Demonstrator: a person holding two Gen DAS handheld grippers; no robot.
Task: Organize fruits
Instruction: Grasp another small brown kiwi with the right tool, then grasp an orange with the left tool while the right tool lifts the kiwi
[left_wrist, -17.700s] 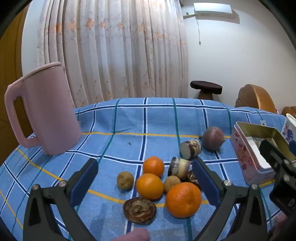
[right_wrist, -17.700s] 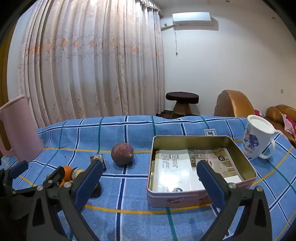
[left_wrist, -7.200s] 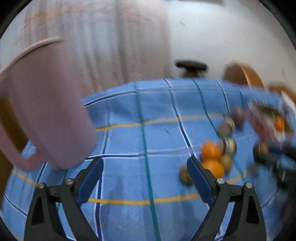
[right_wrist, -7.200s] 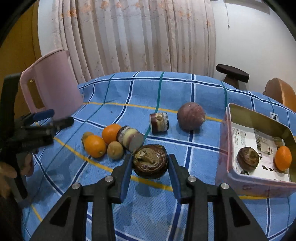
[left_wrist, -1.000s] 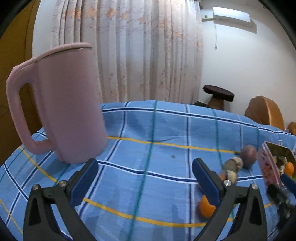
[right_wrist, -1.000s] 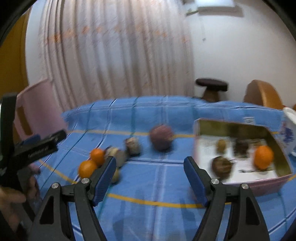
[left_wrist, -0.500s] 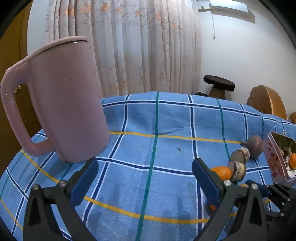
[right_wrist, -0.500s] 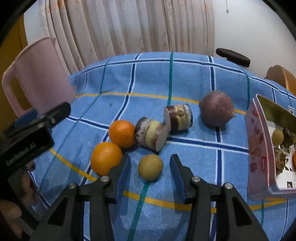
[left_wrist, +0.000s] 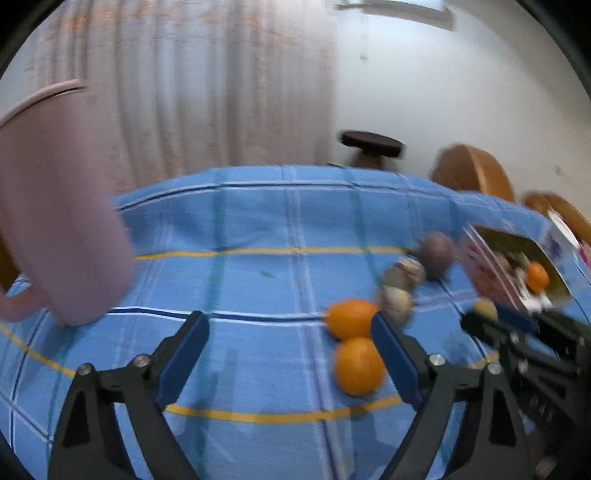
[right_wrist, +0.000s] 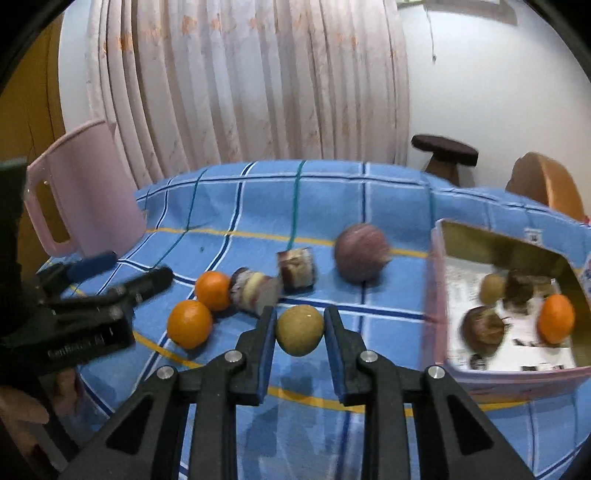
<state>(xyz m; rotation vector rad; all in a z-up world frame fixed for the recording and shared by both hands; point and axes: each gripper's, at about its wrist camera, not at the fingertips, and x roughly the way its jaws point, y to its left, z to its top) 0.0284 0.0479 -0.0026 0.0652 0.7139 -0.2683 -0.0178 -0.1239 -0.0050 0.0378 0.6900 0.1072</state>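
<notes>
The right gripper (right_wrist: 300, 321) clamps a small yellow-brown fruit (right_wrist: 299, 329), apparently lifted just clear of the blue checked tablecloth (right_wrist: 332, 192), near its front edge. The left gripper (left_wrist: 290, 334) has just been narrowing but stands wide with nothing between its pads; its right finger crosses in front of two oranges (left_wrist: 356, 343). Beyond them lie cut fruit pieces (right_wrist: 273, 278) and a round purple fruit (right_wrist: 362, 253). At the cloth's right edge the tin box (right_wrist: 439, 280) holds an orange and other fruits, blurred. A pink jug (right_wrist: 85, 188) stands at the left edge.
</notes>
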